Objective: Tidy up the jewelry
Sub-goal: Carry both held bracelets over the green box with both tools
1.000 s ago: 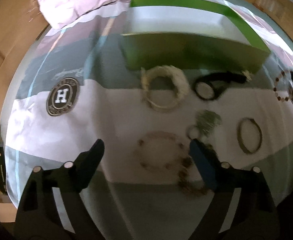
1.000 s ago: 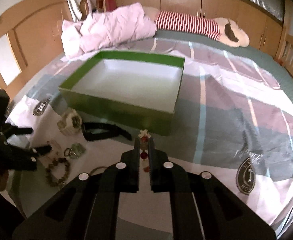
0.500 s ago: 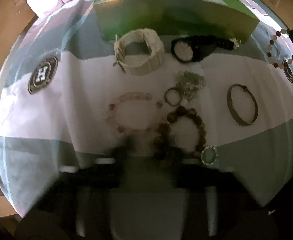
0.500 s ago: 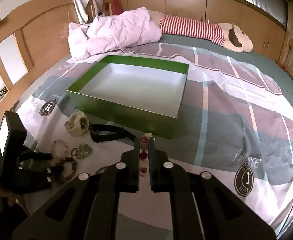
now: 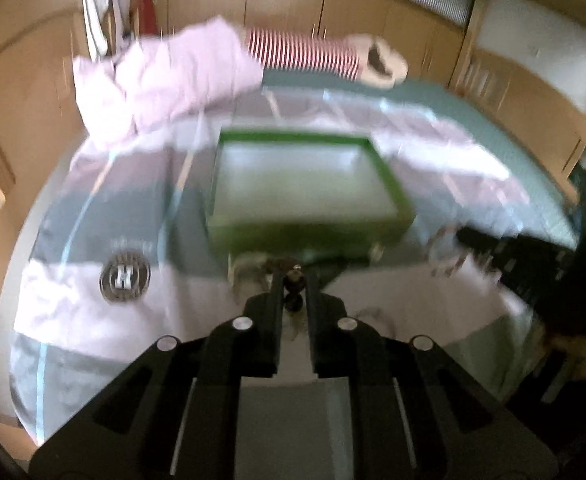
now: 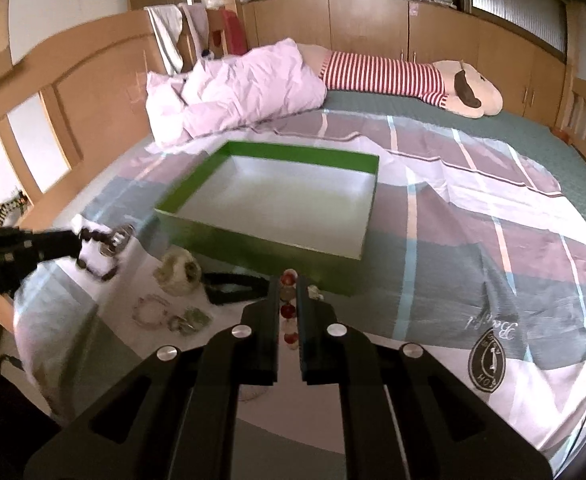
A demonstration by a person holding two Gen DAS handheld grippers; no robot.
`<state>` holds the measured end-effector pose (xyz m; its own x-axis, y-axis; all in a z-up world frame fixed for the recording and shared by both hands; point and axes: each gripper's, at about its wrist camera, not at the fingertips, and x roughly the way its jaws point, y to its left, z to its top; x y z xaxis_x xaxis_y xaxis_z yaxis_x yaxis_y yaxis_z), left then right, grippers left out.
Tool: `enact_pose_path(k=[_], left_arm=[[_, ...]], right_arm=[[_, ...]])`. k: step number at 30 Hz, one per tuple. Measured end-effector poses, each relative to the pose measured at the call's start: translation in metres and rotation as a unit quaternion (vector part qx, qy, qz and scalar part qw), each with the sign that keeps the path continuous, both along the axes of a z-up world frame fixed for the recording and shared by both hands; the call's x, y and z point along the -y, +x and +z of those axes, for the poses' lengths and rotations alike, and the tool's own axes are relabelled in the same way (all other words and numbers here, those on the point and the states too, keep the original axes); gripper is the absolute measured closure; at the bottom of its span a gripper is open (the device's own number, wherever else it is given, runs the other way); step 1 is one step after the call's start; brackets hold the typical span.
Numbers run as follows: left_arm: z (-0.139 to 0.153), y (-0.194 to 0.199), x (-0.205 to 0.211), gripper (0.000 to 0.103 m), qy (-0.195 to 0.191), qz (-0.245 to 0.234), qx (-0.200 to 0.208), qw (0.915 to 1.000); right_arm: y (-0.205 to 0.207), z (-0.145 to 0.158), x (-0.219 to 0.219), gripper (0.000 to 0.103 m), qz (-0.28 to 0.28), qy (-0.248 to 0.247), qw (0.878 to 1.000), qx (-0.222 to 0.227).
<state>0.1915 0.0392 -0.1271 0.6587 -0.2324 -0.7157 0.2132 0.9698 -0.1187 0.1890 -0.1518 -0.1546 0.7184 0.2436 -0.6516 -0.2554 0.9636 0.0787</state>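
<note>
In the left wrist view my left gripper (image 5: 296,278) is shut on a dark brown bead bracelet (image 5: 294,300), lifted above the bedsheet just short of the green box (image 5: 309,228). The right wrist view shows that gripper (image 6: 77,243) at the left with the dark bracelet (image 6: 97,256) dangling from it. My right gripper (image 6: 287,282) is shut on a red-and-white bead bracelet (image 6: 288,311) in front of the box (image 6: 253,246), whose white inside holds nothing. In the left wrist view the right gripper (image 5: 463,236) comes in from the right, blurred.
On the white sheet before the box lie a cream bracelet (image 6: 177,272), a black watch (image 6: 233,284), a pink bead bracelet (image 6: 151,310) and a silver chain with a ring (image 6: 191,320). A pink duvet (image 6: 237,88) and a striped plush doll (image 6: 393,74) lie behind the box. Wooden bed rails (image 6: 73,92) stand at the left.
My left gripper went from wide open over the jewelry to shut on the dark bead bracelet and rose, tilting up toward the box. The right gripper rose slightly, still holding its bracelet.
</note>
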Motion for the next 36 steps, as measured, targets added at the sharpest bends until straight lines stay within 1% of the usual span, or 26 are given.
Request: enact_pose_path(k=[2, 5, 7, 9, 11, 18, 36], left_arm=[[0.009, 0.003, 0.005, 0.092, -0.002, -0.004, 0.012, 0.9999], [0.016, 0.008, 0.017, 0.092, -0.011, -0.013, 0.017, 0.9997], [0.018, 0.004, 0.029, 0.092, -0.013, -0.017, 0.02, 0.9996], [0.02, 0.006, 0.032, 0.092, -0.017, -0.013, 0.022, 0.9995], [0.016, 0.007, 0.035, 0.092, -0.019, -0.014, 0.015, 0.9996], [0.005, 0.015, 0.036, 0.092, -0.023, -0.002, 0.006, 0.9997], [0.002, 0.023, 0.041, 0.092, -0.018, 0.002, 0.005, 0.9998]], right_arm=[[-0.006, 0.01, -0.005, 0.095, 0.001, 0.008, 1.0, 0.012], [-0.014, 0.022, -0.012, 0.095, 0.0, 0.016, 0.999, 0.029], [-0.02, 0.029, -0.015, 0.095, -0.005, 0.016, 0.999, 0.042], [-0.023, 0.034, -0.013, 0.095, -0.011, 0.02, 0.998, 0.051], [-0.025, 0.035, -0.01, 0.095, -0.02, 0.023, 0.998, 0.055], [-0.021, 0.041, -0.004, 0.095, -0.03, 0.035, 0.997, 0.063], [-0.019, 0.039, -0.001, 0.095, -0.03, 0.036, 0.997, 0.058]])
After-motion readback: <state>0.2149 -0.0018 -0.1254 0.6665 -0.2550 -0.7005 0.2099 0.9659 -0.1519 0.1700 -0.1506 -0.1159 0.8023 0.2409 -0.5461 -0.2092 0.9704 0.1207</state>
